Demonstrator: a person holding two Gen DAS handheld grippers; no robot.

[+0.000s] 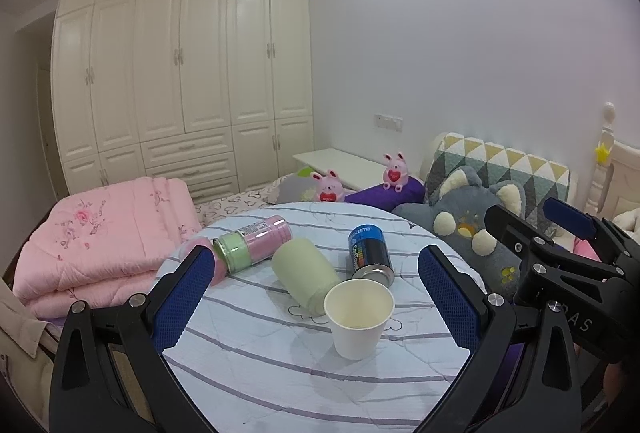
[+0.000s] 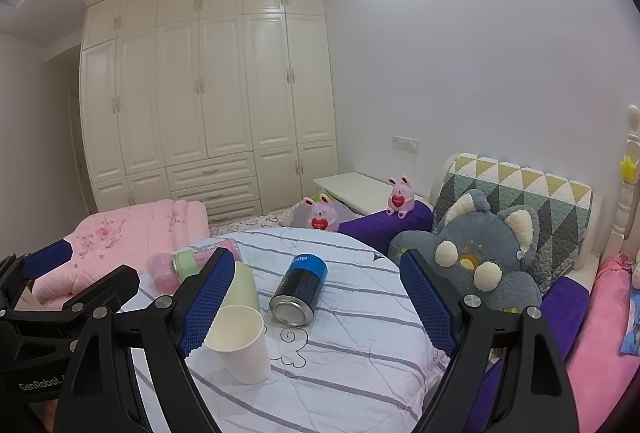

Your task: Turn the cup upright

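Striped, quilted cloth covers the round table (image 1: 280, 385) in your bedroom. Your paper cup (image 1: 359, 317) already stands mouth-up just in front of the pale green tumbler (image 1: 306, 273) (smooth, lying on its side), so the flip looks done. Both the left gripper (image 1: 316, 297) and right gripper (image 2: 316, 303) are spread, empty; next, simply back away without nudging the thin-walled cup.

In the right wrist view, the right tool's left finger (image 2: 208, 297) covers most of the pale green tumbler (image 2: 247, 287) and part of the pink-and-green bottle (image 2: 188, 261). The lettering on the blue-and-black can (image 1: 366, 249) is too small to read. The worktop (image 1: 280, 373)'s near edge runs off the frame.
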